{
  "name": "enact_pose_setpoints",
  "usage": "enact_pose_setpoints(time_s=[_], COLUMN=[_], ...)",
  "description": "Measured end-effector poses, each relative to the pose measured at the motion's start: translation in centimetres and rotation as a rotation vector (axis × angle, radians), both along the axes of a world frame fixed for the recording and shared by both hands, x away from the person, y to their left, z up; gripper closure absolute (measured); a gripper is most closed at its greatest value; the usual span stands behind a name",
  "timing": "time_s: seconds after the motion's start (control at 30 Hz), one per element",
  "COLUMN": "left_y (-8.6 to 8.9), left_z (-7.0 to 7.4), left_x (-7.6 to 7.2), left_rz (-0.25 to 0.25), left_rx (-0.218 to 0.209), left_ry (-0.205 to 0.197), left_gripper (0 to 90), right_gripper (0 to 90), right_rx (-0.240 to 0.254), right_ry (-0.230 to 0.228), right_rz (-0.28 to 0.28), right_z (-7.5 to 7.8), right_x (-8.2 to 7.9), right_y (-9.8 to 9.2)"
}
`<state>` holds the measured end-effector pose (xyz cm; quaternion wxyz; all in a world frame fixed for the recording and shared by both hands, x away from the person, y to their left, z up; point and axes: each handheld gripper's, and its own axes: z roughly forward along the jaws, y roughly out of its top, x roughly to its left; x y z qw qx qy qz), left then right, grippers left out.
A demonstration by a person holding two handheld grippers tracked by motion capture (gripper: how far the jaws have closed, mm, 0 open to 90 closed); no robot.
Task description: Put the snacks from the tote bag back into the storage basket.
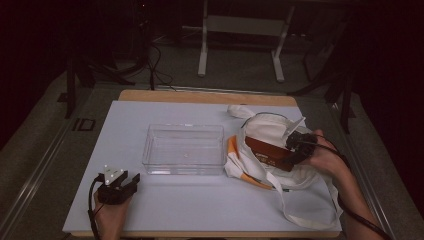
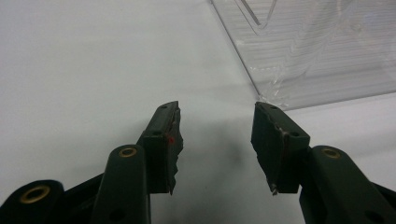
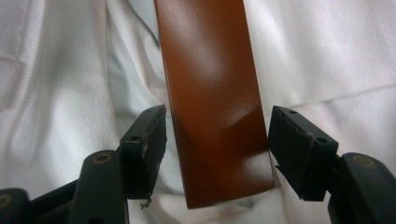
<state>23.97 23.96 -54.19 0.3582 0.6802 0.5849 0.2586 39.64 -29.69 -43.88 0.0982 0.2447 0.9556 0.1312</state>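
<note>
From above, the right tool [image 1: 296,145] is hovering at a brown box [image 1: 267,153] lying on a white cloth bag [image 1: 270,127] – the left tool [image 1: 121,182] is resting on the bench [image 1: 125,120] near a clear bin [image 1: 184,148]. Left gripper view: jaws are standing spread over bare bench. Right gripper view: jaws are flanking the box – spread, pads off it.
</note>
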Motion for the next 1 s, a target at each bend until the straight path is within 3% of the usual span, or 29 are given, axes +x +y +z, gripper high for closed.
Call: enact_pose_setpoints(time_s=[0.27, 0.7, 1.0], left_y=[0.0, 0.0, 0.0], left_z=[0.0, 0.0, 0.0], left_x=[0.0, 0.0, 0.0], left_rz=[0.000, 0.001, -0.001], left_rx=[0.000, 0.000, -0.002], left_ry=[0.000, 0.000, 0.001], left_gripper=[52.4, 52.3, 52.2], right_gripper=[34.9, 32.9, 36.4], right_rx=[-0.043, -0.101, -0.152], right_ry=[0.028, 0.142, 0.218], right_rz=[0.008, 0.019, 0.015], right_z=[-0.2, -1.8, -3.3], right_x=[0.5, 1.3, 2.2], right_y=[0.0, 0.0, 0.3])
